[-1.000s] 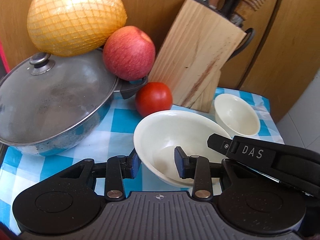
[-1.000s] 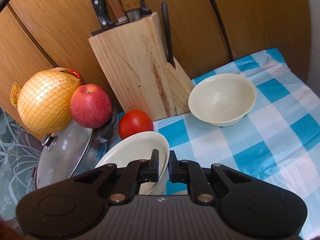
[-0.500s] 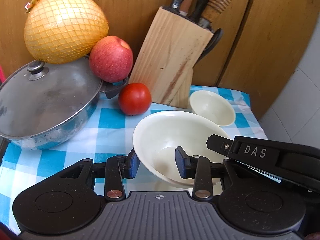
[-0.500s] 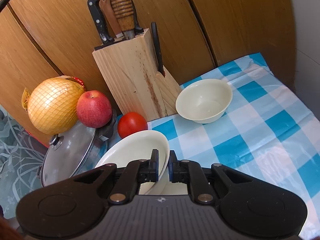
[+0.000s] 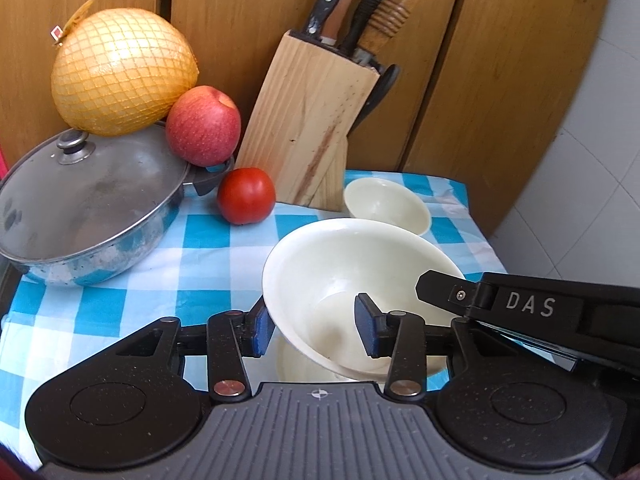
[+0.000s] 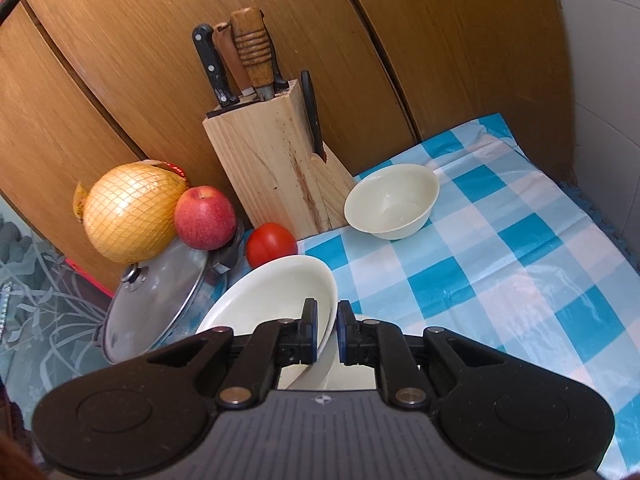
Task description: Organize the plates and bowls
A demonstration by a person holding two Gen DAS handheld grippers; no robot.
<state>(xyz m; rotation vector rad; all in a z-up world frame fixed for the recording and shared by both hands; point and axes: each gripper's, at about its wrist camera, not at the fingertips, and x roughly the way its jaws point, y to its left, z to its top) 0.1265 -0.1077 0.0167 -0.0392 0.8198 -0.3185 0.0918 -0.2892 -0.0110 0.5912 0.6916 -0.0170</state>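
A large cream bowl (image 5: 352, 264) is held tilted above the checked tablecloth. My right gripper (image 6: 327, 334) is shut on its rim (image 6: 280, 292); it enters the left wrist view from the right (image 5: 520, 308). My left gripper (image 5: 315, 330) is open, its pads either side of the bowl's near wall without clamping it. Another cream dish (image 5: 296, 364) lies under the held bowl, mostly hidden. A small cream bowl (image 5: 386, 206) stands by the knife block, also in the right wrist view (image 6: 392, 200).
A wooden knife block (image 5: 308, 120) stands at the back against wooden panels. A tomato (image 5: 246, 196), an apple (image 5: 204, 126) and a netted pomelo (image 5: 120, 76) sit by a lidded steel pan (image 5: 88, 208) on the left. The table edge (image 6: 592, 216) meets a tiled wall at right.
Both grippers and the held large bowl have pulled back and risen from the knife block, so the far objects look smaller. The grips are unchanged.
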